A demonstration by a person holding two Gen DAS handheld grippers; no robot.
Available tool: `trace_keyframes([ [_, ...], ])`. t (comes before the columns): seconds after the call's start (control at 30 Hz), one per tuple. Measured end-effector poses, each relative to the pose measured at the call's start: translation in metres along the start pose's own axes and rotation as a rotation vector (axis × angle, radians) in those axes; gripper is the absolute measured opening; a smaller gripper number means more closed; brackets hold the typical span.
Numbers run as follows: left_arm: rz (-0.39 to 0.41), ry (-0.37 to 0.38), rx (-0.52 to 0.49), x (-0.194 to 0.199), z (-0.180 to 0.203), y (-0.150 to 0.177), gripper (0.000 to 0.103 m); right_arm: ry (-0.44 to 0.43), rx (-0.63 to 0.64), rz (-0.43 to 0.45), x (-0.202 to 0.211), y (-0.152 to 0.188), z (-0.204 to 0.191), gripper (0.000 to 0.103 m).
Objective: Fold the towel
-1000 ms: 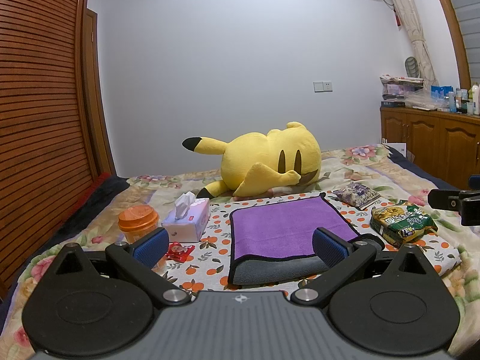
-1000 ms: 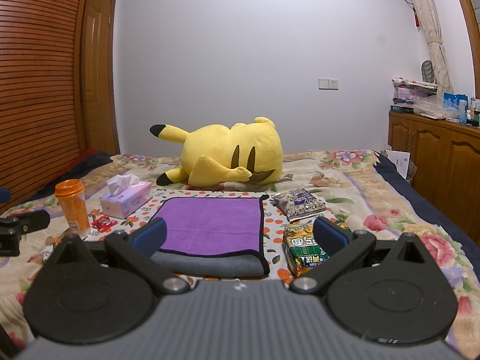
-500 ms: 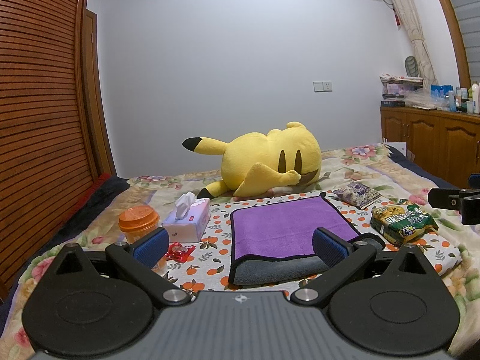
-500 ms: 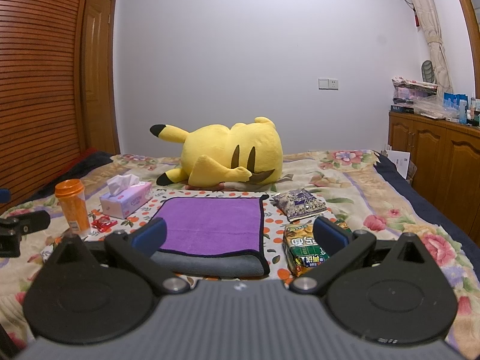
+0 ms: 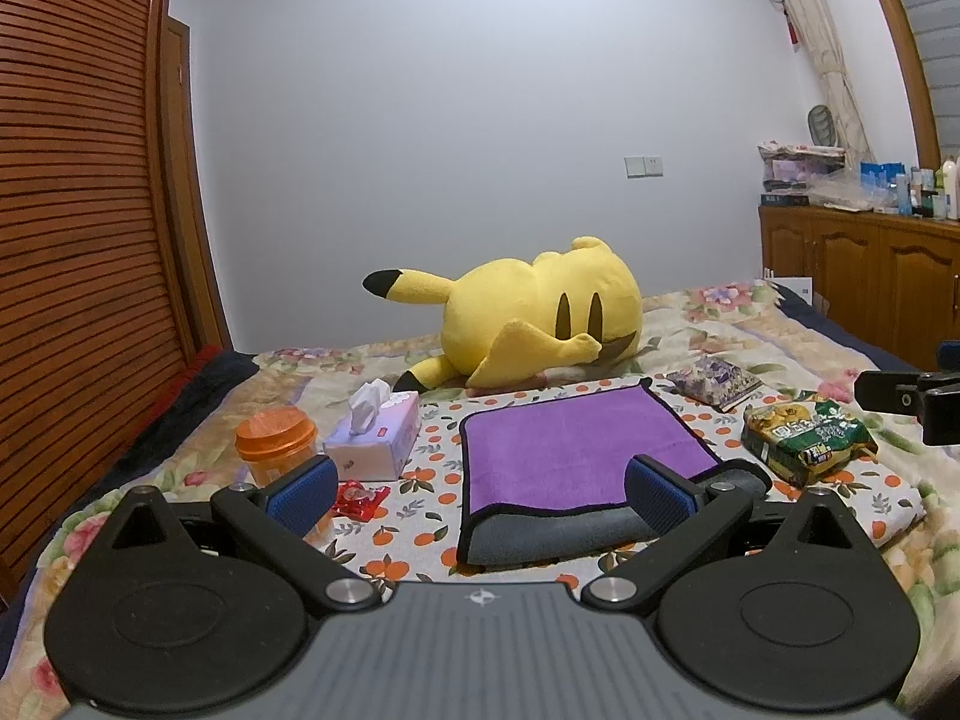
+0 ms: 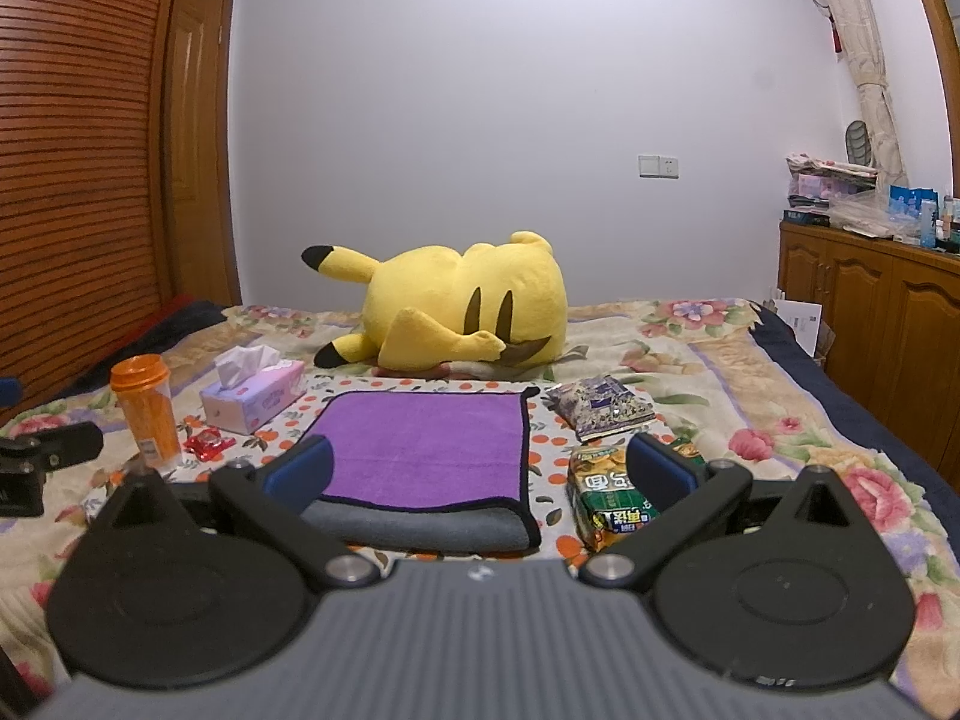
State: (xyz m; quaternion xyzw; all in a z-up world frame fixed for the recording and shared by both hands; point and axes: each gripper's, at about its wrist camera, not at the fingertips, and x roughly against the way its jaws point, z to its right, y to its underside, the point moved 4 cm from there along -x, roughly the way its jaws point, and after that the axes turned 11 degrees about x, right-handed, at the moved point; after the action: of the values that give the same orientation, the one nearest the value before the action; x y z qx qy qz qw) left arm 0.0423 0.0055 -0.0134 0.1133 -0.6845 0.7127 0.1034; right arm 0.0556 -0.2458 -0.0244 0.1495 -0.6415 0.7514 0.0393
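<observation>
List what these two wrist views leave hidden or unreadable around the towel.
- Towel: in the left wrist view the left tool hides its near right corner; in the right wrist view the right tool hides its near left corner.
- Layers in the towel: only a grey fold edge shows.
- Green snack bag: partly behind the right tool's finger; print too small to read.
- Orange bottle: base behind the left tool's finger.
</observation>
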Motion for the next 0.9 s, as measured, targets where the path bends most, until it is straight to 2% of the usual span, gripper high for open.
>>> trace_keyframes([
  [0.43, -0.061, -0.012, -0.011, -0.014, -0.001, 0.002, 0.103, -0.010, 0.044, -0.036, -0.016, 0.002, -0.016, 0.103],
  [0.9, -0.124, -0.024, -0.056, -0.051, -0.003, 0.004, 0.103, -0.037, 0.089, -0.079, -0.042, 0.005, -0.019, 0.103],
])
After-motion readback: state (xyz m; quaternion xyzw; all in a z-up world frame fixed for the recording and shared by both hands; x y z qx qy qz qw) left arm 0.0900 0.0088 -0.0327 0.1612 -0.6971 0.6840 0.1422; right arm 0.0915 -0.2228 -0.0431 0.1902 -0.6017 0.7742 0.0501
